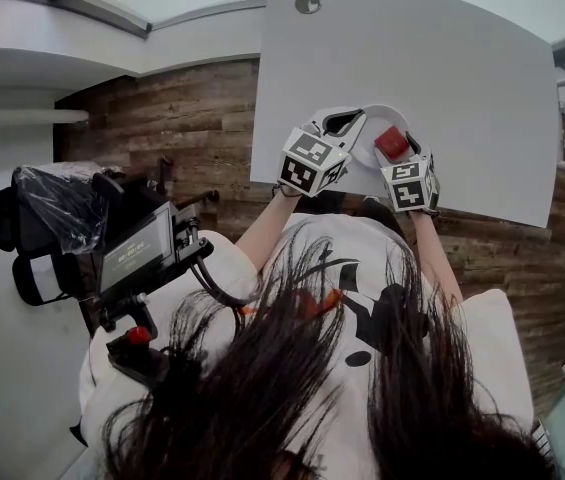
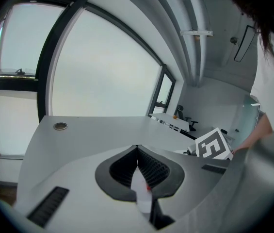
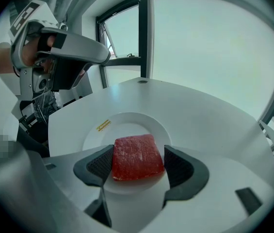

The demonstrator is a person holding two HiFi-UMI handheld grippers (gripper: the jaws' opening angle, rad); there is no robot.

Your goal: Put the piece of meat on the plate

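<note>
A red slab of meat [image 3: 137, 157] lies on the white plate [image 3: 127, 125] near the table's front edge. My right gripper [image 3: 137, 161] is open, with a pad on each side of the meat; the left pad is against it and a thin gap shows at the right pad. In the head view the meat [image 1: 392, 142] sits on the plate [image 1: 382, 109] just ahead of the right gripper [image 1: 395, 154]. My left gripper [image 2: 137, 148] is shut with nothing held and hovers over the plate's left side [image 1: 346, 121], raised above the table [image 3: 105, 57].
The white table [image 2: 103, 130] has a round grommet [image 1: 307, 4] at its far side. Left of the person, a camera rig [image 1: 132, 253] stands over the wooden floor [image 1: 177, 118]. A yellow sticker [image 3: 103, 125] lies on the plate's rim.
</note>
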